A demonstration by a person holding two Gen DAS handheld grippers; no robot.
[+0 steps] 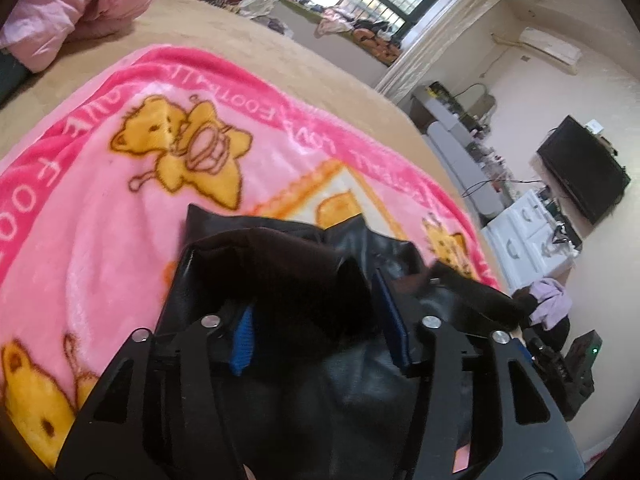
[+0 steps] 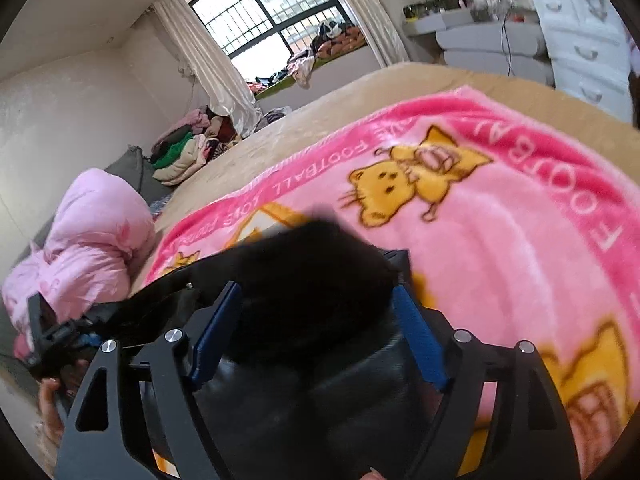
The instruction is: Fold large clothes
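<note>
A black, glossy garment with a dark fuzzy part lies bunched on a pink blanket printed with yellow bears. In the left wrist view, my left gripper is open around a fold of it, blue pads apart, and cloth covers part of the left pad. In the right wrist view, my right gripper stands wide open with the garment's fuzzy black mass between its pads, which do not press it. The left gripper shows at the far left there, with a hand under it.
The pink blanket covers a tan bed. A pink padded quilt bundle sits at the bed's edge. Folded clothes are stacked near the curtain and window. White drawers and a dark screen stand by the wall.
</note>
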